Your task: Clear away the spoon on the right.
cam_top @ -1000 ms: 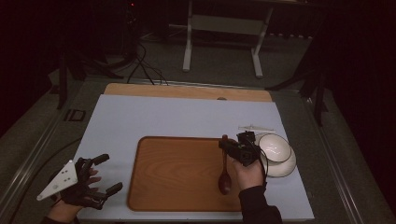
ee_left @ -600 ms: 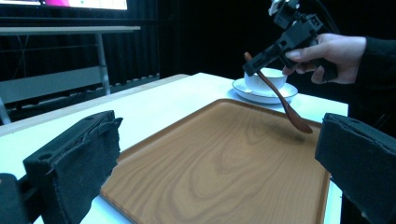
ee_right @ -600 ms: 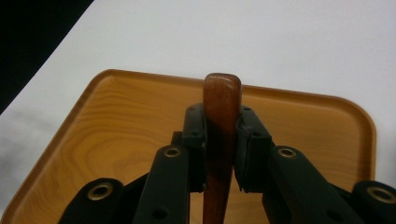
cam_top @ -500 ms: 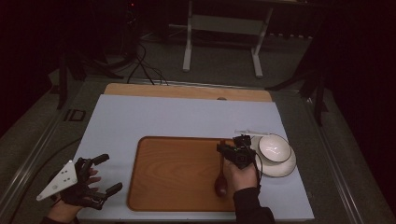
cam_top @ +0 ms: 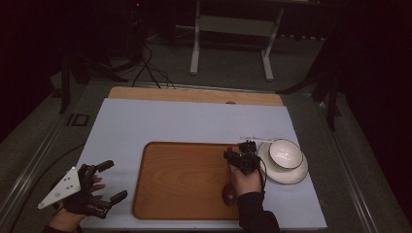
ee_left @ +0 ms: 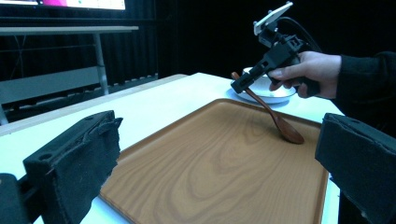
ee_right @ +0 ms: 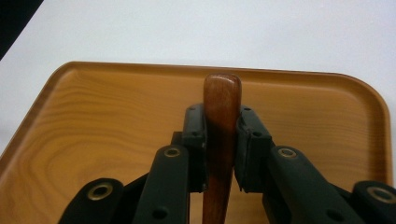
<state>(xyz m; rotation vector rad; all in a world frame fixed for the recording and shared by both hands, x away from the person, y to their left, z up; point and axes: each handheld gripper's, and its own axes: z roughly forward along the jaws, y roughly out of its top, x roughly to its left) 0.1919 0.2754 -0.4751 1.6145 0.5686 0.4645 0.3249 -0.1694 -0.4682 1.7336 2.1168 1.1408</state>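
The wooden spoon [ee_left: 271, 109] is likely light, rigid and smooth enough to pivot in a narrow pinch, so the grip belongs on the upper handle, where the right gripper [ee_right: 222, 140] clamps it now, jaws pressed tight on either side. The spoon leans steeply, its bowl on the wooden tray [cam_top: 184, 179] near the tray's right edge, by the tabletop's near-right part. The left gripper view gives that tilt and the bowl's contact from the side; the high view shows the white bowl on its plate [cam_top: 285, 158] just right of the tray. The left gripper [cam_top: 104, 187] hangs spread and empty off the tabletop's near-left corner.
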